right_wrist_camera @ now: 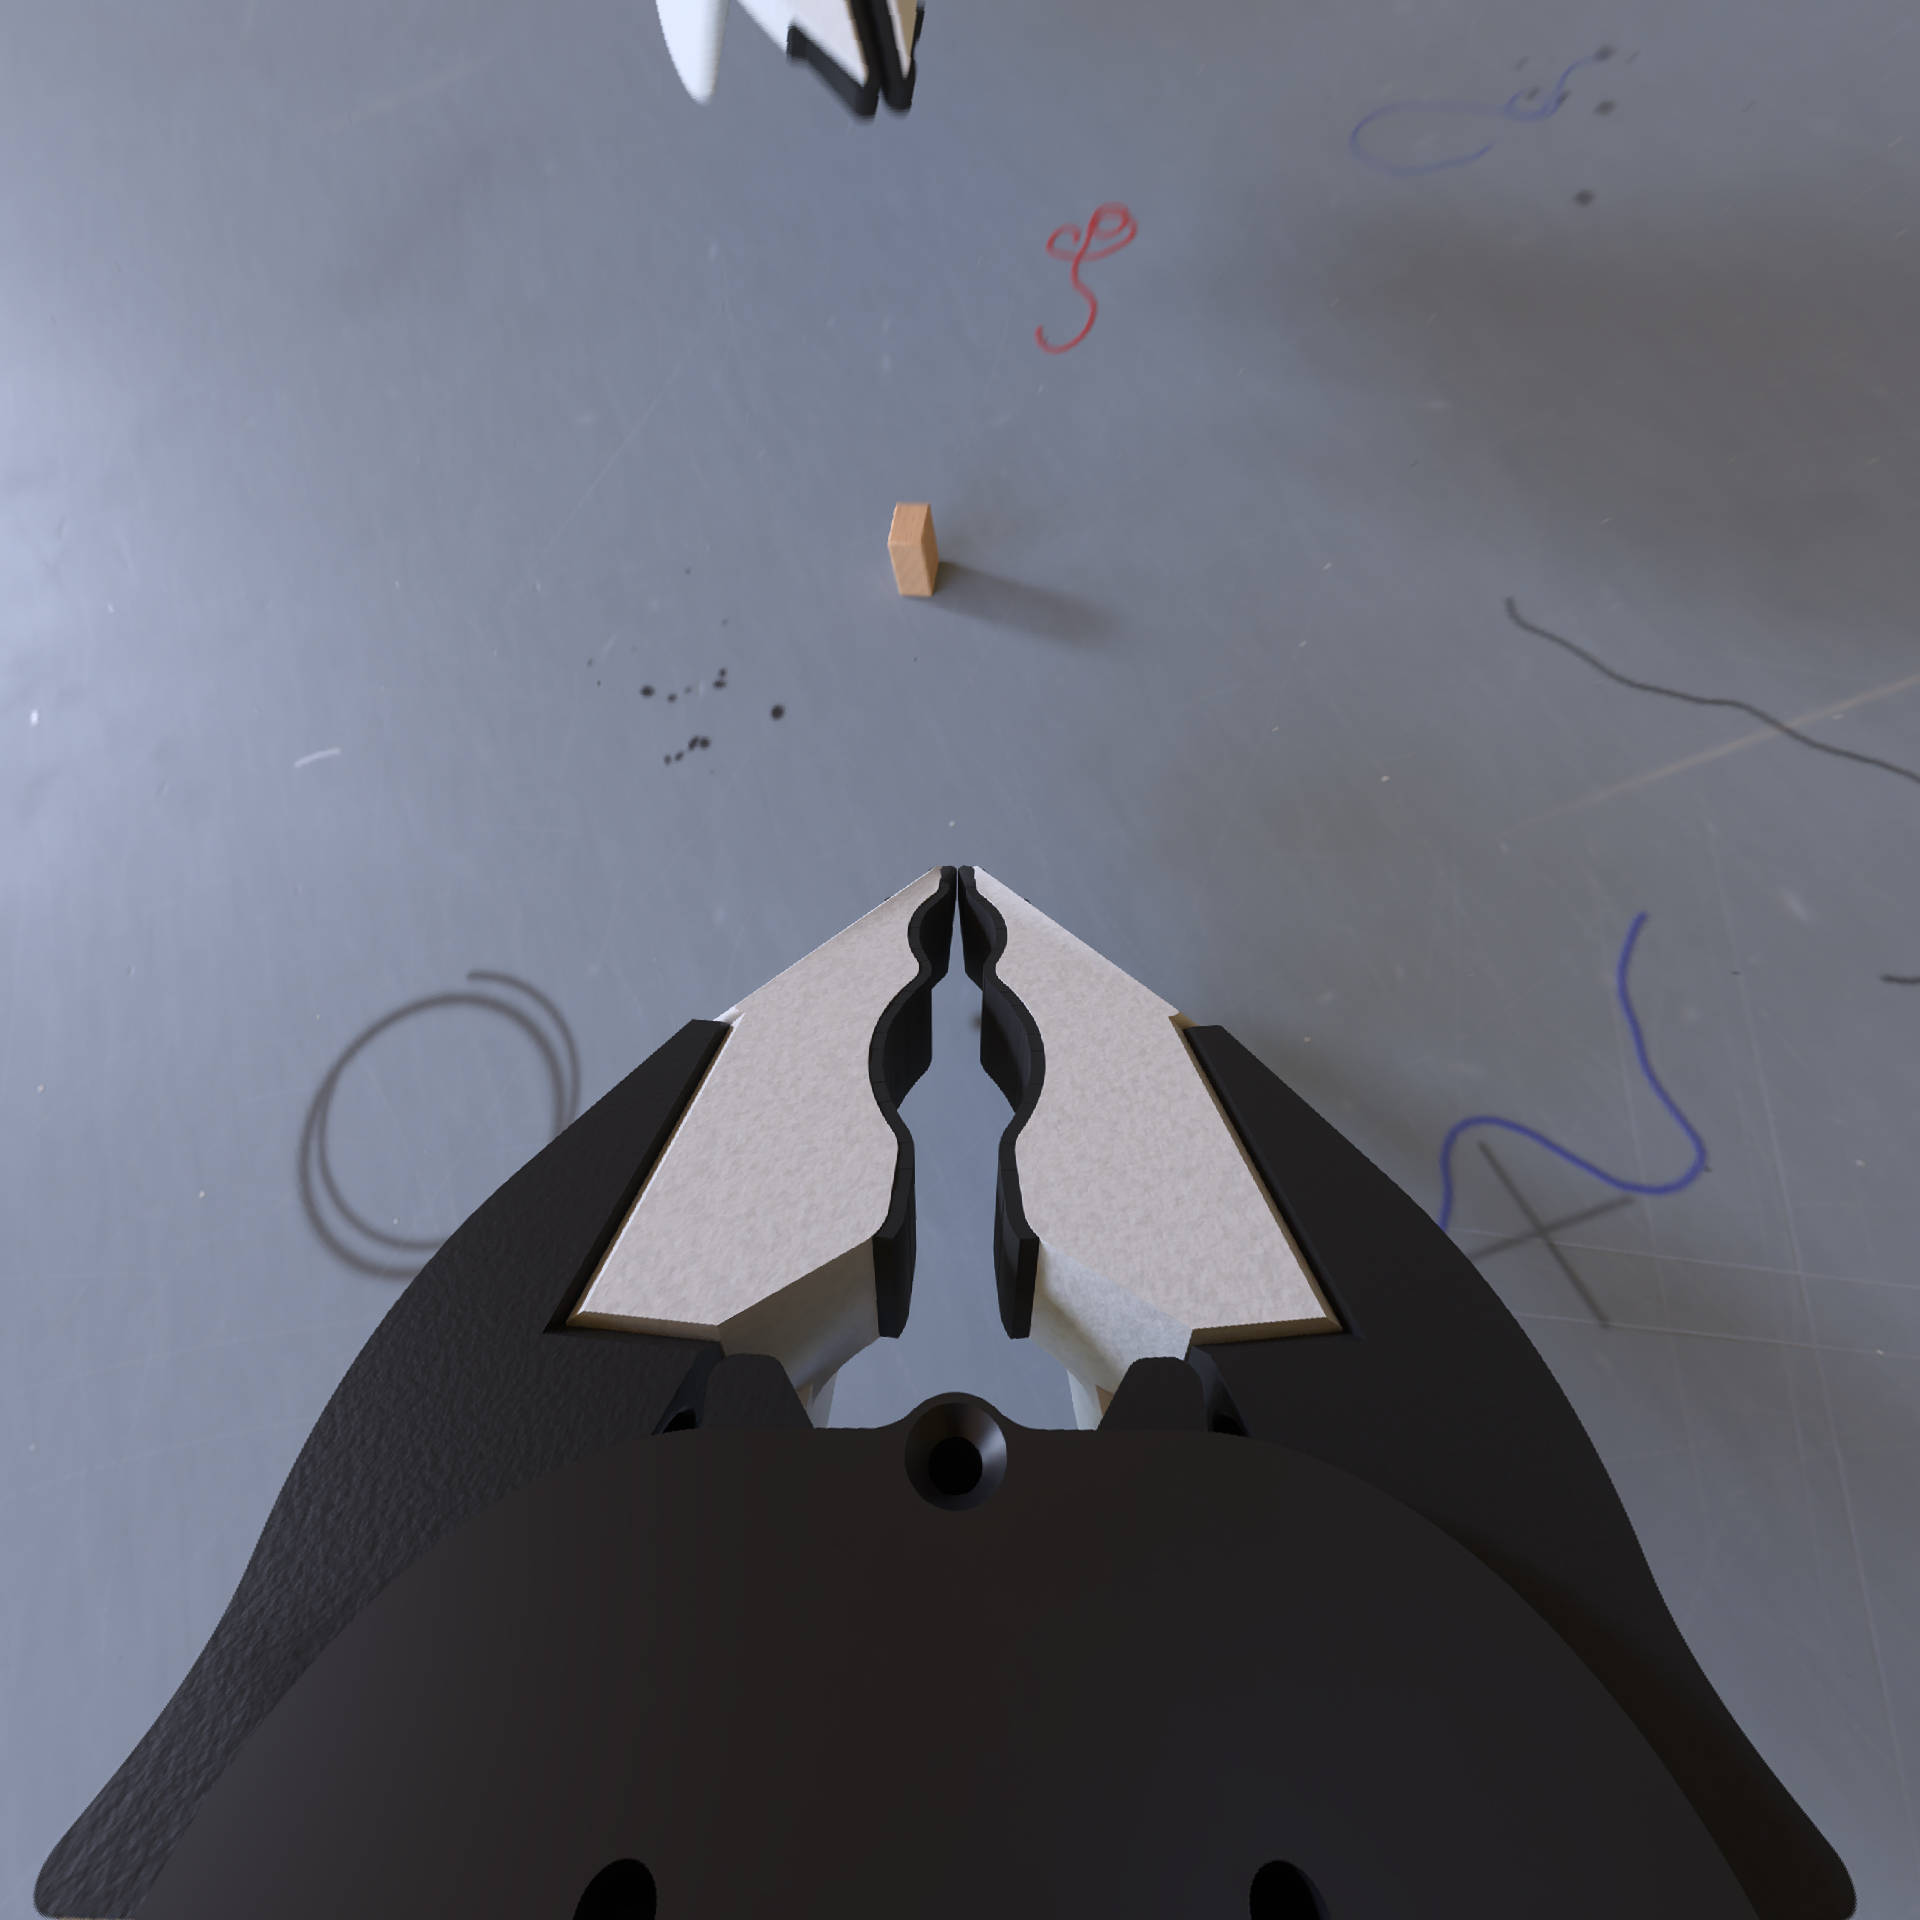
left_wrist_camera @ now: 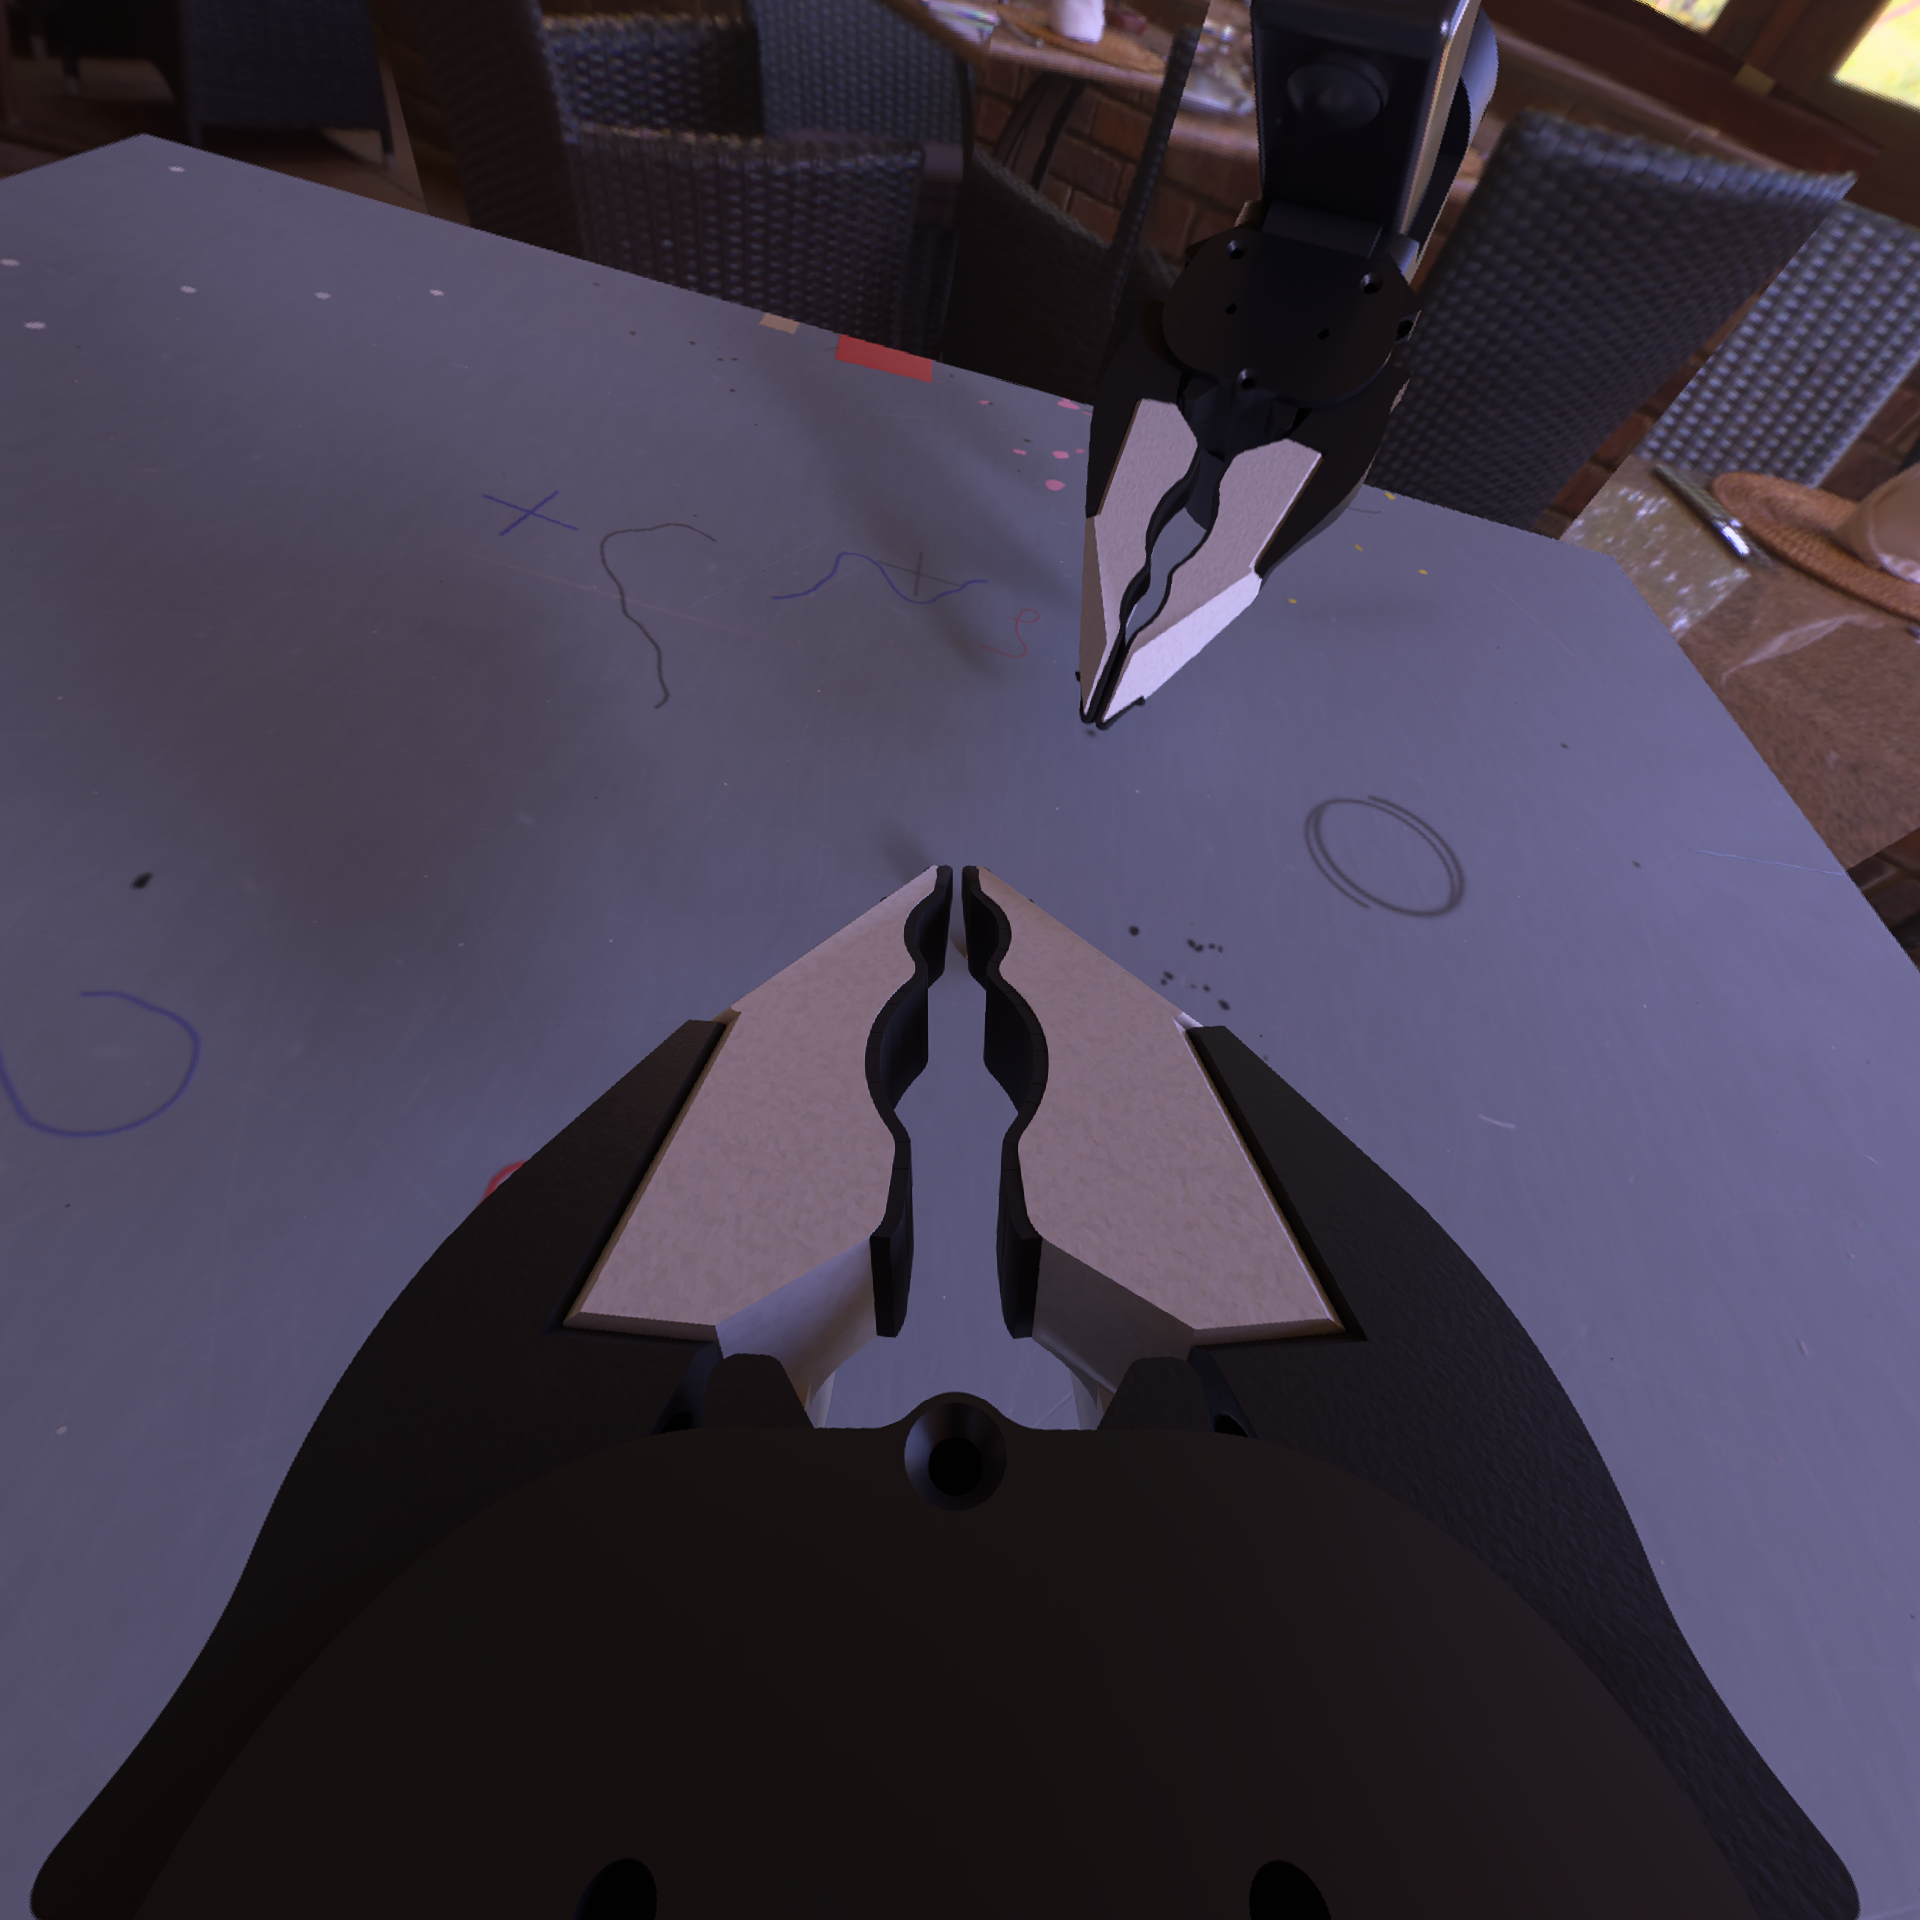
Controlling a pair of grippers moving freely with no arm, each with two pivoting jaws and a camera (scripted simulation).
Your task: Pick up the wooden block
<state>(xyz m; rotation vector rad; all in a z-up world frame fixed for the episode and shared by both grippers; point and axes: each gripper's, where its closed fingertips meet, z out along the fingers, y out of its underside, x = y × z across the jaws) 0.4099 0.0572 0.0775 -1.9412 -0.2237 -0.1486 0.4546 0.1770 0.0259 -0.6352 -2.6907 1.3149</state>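
A small light wooden block (right_wrist_camera: 913,550) stands upright on the grey table (right_wrist_camera: 416,520), straight ahead of my right gripper (right_wrist_camera: 954,871) in the right wrist view. My right gripper is shut and empty, some way short of the block. It also shows in the left wrist view (left_wrist_camera: 1093,717), tips pointing down close to the table. My left gripper (left_wrist_camera: 956,871) is shut and empty above the table. Its tips show at the top edge of the right wrist view (right_wrist_camera: 883,99), beyond the block. The block is hidden in the left wrist view.
The table bears pen scribbles, a drawn circle (left_wrist_camera: 1384,855) and black specks (right_wrist_camera: 686,717). A red patch (left_wrist_camera: 883,358) lies at the far table edge. Wicker chairs (left_wrist_camera: 748,208) and another table (left_wrist_camera: 1091,62) stand beyond it.
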